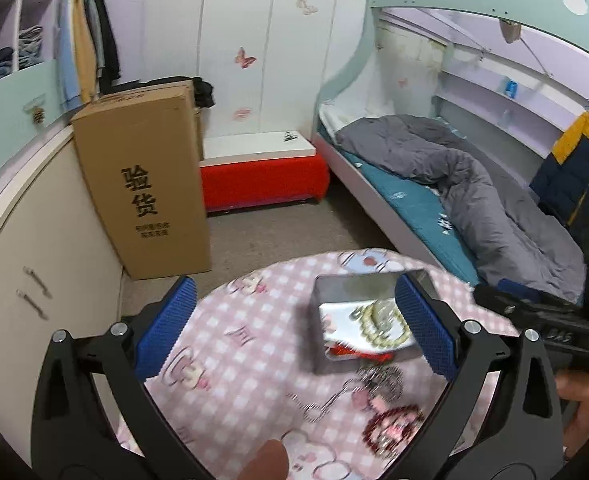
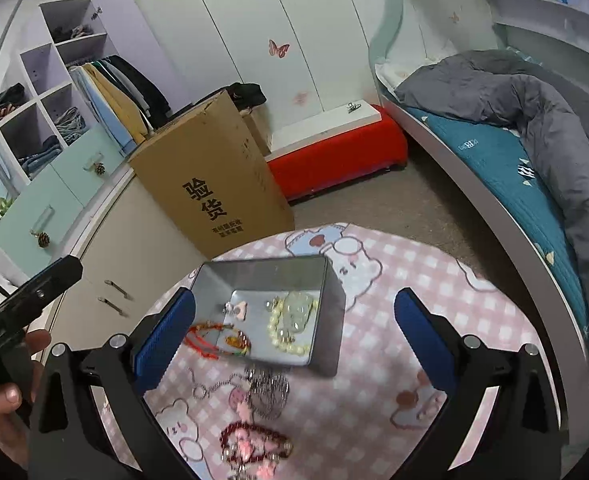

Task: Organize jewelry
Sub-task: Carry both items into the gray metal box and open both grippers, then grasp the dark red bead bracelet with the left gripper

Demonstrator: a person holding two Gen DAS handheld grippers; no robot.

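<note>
A: From the left wrist view, which step is judged to be in hand?

B: Sorting is seen as partly done. The left claw [image 1: 294, 324] is held wide open above the surface [image 1: 254, 344], and nothing is gripped between its blue pads. A metal tin [image 1: 358, 320] is seen ahead, just inside the right-hand pad. Outside the tin, on the checked cloth, a silver chain [image 1: 354, 392] and a dark red bead bracelet [image 1: 394, 428] are left lying near each other, the chain close to the tin's near wall.

A: And what is held in the tin?

B: A pale bead bracelet [image 1: 382, 324] is seen inside, with something red at the near edge; that item is too blurred here to be named.

A: What is added by the right wrist view?

B: The right claw [image 2: 294, 336] is likewise spread wide and empty, with the tin [image 2: 330, 320] between its pads and nearer the left one. Inside, the pale beads [image 2: 292, 322] are made out on the right, a red cord bracelet [image 2: 218, 340] at the near left, and a small pink-and-white charm [image 2: 238, 310] behind it. The silver chain [image 2: 262, 392] is seen heaped just outside the near wall, and the red bead bracelet [image 2: 254, 444] nearer the camera.

A: What is called for next?

B: A loose piece would probably be picked up, likely the chain. A low, careful pinch would be needed, since fine links can slip from flat pads or be dragged across the cloth.
</note>
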